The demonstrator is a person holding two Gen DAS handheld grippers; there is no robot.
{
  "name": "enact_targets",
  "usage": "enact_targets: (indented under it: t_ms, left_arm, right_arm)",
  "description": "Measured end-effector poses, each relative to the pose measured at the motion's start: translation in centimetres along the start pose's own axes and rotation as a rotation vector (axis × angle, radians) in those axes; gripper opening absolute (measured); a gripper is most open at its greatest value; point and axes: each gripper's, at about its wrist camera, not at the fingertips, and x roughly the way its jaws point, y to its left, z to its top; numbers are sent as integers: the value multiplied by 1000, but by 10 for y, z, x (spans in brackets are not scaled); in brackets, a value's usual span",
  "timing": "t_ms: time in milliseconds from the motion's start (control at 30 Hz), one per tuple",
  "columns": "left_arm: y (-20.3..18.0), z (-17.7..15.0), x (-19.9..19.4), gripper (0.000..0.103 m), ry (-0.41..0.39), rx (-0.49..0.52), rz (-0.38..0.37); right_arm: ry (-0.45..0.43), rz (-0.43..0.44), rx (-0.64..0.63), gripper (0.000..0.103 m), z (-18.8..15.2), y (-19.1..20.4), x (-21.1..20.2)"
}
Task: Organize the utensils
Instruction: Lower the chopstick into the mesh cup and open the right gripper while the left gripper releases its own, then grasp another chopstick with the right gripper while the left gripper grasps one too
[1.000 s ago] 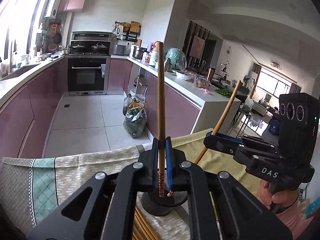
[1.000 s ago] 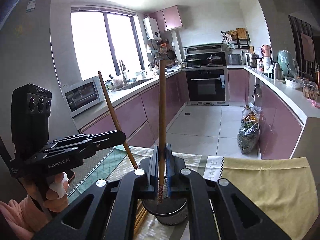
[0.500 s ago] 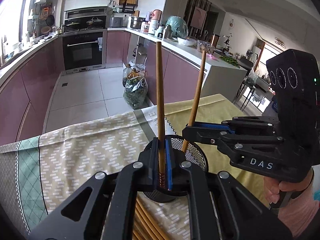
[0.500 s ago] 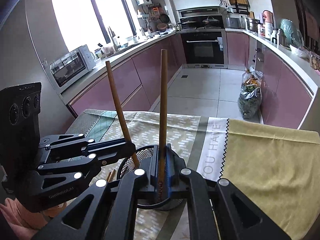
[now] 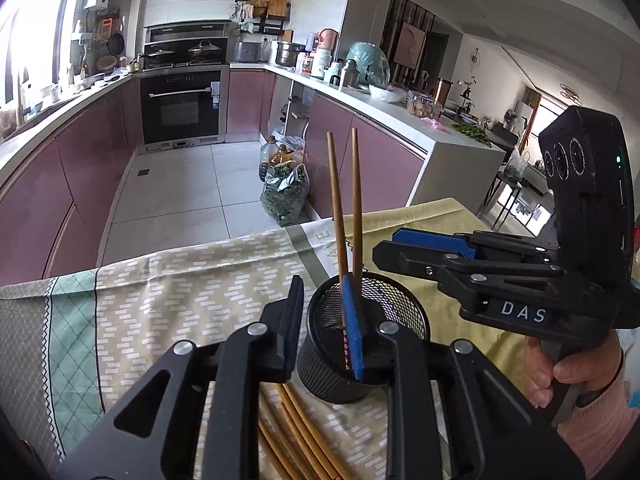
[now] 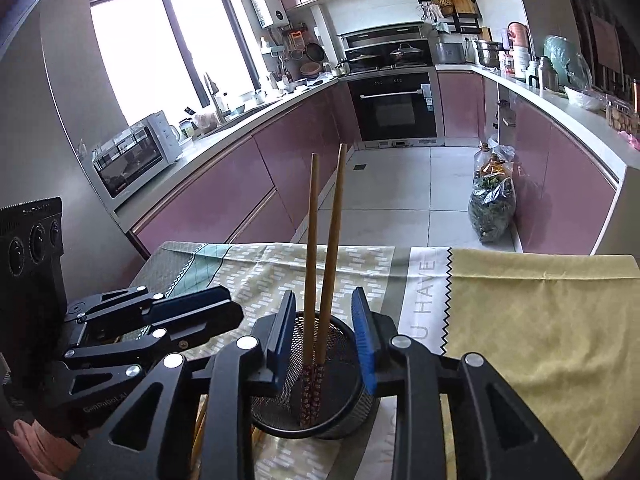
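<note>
White letters "DAS" stand on the black body of the right gripper (image 5: 424, 250), seen from the left wrist view. In the right wrist view, the left gripper (image 6: 200, 314) carries small pale lettering that reads about "GenRobot.AI", partly in shadow. The tablecloth (image 6: 520, 320) bears grey capitals on its white band: "U HAVE", cut off below; the left view shows only "AVE", part hidden.

Pink cabinets (image 6: 248, 184) line a U-shaped kitchen with a pale tiled floor (image 6: 404, 188). Daylight floods the window (image 6: 160, 52). A black oven (image 5: 180, 106) sits at the far end.
</note>
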Motion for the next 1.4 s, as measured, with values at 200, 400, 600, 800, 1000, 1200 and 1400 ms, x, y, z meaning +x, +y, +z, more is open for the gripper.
enact_targets:
  t_ms: [200, 400, 600, 800, 1000, 1200, 1400]
  left_arm:
    - [20, -21, -45, 44, -84, -18, 74]
    - [37, -58, -62, 46, -41, -18, 131]
    - [45, -102, -48, 46, 81, -25, 144]
    - [56, -135, -34, 46, 169, -69, 136]
    - [53, -148, -28, 46, 205, -62, 144]
    - [52, -151, -27, 46, 213, -68, 139]
    - [52, -155, -27, 45, 220, -65, 141]
  right_arm:
    - [-57, 64, -67, 38, -18, 21, -35]
    - [-12, 128, -143, 42, -52, 47, -45]
    - [132, 118, -125, 42, -91, 53, -6]
    - [219, 82, -90, 42, -120, 52, 21]
    - [236, 58, -83, 42, -131, 57, 24]
    - [237, 49, -88, 42, -133, 63, 26]
    - [243, 30, -95, 42, -134, 67, 32]
